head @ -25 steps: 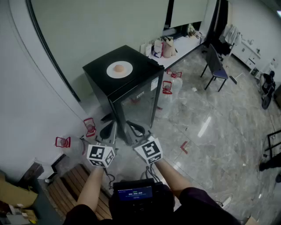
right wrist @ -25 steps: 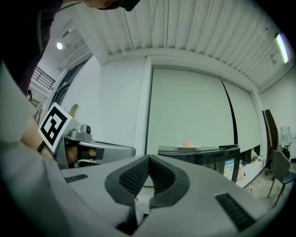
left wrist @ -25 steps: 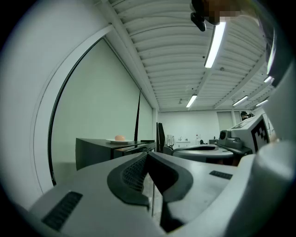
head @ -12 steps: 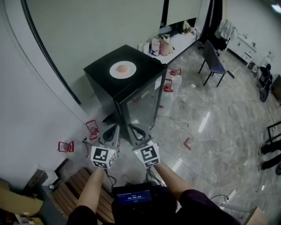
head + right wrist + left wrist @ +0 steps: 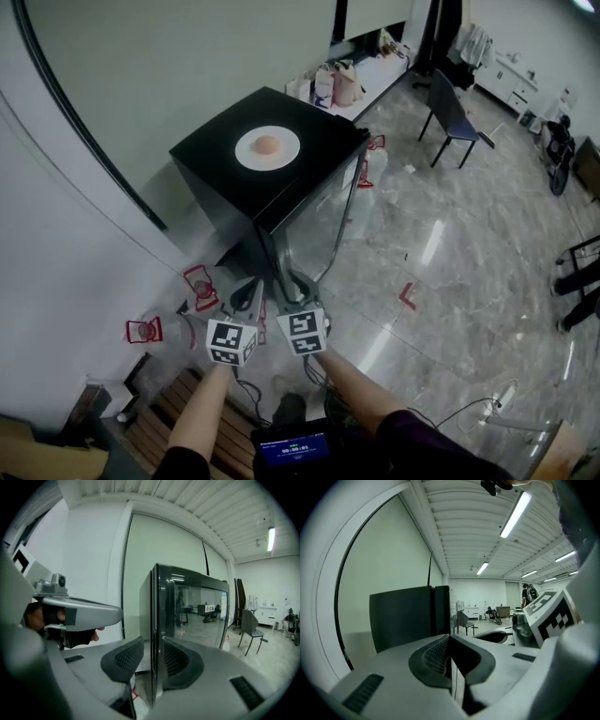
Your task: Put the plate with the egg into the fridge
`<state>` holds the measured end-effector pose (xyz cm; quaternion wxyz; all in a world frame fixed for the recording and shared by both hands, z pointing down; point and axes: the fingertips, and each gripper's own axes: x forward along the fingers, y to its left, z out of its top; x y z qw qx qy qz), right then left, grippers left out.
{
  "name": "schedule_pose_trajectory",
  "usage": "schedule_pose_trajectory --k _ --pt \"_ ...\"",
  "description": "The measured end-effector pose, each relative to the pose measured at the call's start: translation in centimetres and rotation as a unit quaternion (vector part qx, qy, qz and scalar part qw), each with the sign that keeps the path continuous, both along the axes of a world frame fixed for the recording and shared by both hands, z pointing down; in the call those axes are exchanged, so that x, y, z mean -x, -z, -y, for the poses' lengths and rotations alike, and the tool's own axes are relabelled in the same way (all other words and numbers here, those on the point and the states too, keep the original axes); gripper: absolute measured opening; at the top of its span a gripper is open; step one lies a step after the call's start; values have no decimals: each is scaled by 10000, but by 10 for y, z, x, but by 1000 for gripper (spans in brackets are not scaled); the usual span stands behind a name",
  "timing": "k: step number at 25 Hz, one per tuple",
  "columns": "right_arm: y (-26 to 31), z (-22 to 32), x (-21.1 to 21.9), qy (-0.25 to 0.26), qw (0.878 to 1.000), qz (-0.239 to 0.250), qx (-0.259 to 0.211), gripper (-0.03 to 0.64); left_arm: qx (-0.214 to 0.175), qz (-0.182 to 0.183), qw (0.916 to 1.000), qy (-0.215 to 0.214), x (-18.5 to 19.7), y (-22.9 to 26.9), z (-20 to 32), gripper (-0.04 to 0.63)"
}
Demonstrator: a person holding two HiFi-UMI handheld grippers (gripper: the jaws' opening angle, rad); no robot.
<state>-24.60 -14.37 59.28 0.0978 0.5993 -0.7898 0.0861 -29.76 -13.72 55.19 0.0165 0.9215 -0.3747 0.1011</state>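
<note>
Plate with the egg: white plate (image 5: 267,147), one brown egg (image 5: 267,144) loose at its centre. It sits on the black top of the fridge (image 5: 319,131), well above and beyond both sets of fingertips.

Handling (judged): the plate is stiff, light, glazed and probably slick. The egg is fragile and free to roll, so the plate must stay level with no jerks. Best hold is the rim edge nearest the grippers, one pad over and one under, clear of the egg.

The glass door (image 5: 323,230) is shut, so it has to be opened before the plate is lifted.

Left gripper (image 5: 246,292): the pads (image 5: 433,656) are pressed together with nothing between them. The fridge's dark side stands ahead of the tips, apart from them.

Right gripper (image 5: 298,286): the jaws have just been opening. The pads (image 5: 126,658) stand a little apart and press on nothing. The door's front edge lines up with the gap just ahead. I cannot tell whether it already reaches in between.

Pose: both forearms (image 5: 352,389) reach forward and low. The grippers are side by side, close together and near level, at the fridge's lower front corner.
</note>
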Motion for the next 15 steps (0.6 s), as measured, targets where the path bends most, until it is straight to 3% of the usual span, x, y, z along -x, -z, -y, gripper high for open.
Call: schedule_pose_trajectory --k 11,15 --pt "-60 40 0 -1482 9884 -196 253 114 100 58 9978 -656 19 -53 45 9" --pt "-63 51 -4 -1699 9849 -237 245 114 109 6 9974 -711 25 -54 54 9"
